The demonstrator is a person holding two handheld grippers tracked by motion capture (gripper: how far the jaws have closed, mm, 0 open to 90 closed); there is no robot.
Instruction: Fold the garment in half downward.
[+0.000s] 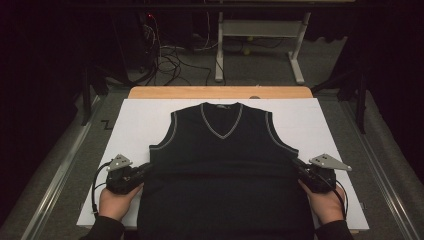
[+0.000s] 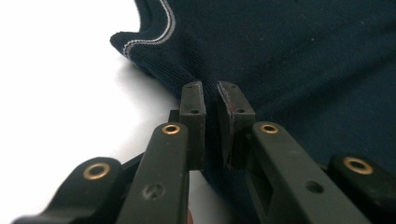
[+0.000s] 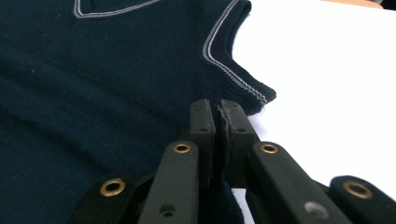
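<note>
Pinching the side seams of the dark vest (image 1: 222, 160), the left gripper (image 2: 211, 100) and right gripper (image 3: 218, 116) are clamped on fabric; it lies flat on the white board (image 1: 135, 120), folding seemingly just starting.

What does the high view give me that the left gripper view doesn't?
High view: the whole sweater vest with its V-neck, both claws, left and right, and the white board. Left gripper view: close up, the left claw clamped shut on the vest's side edge just below the armhole trim. Both: dark knit, striped trim, white surface.
</note>
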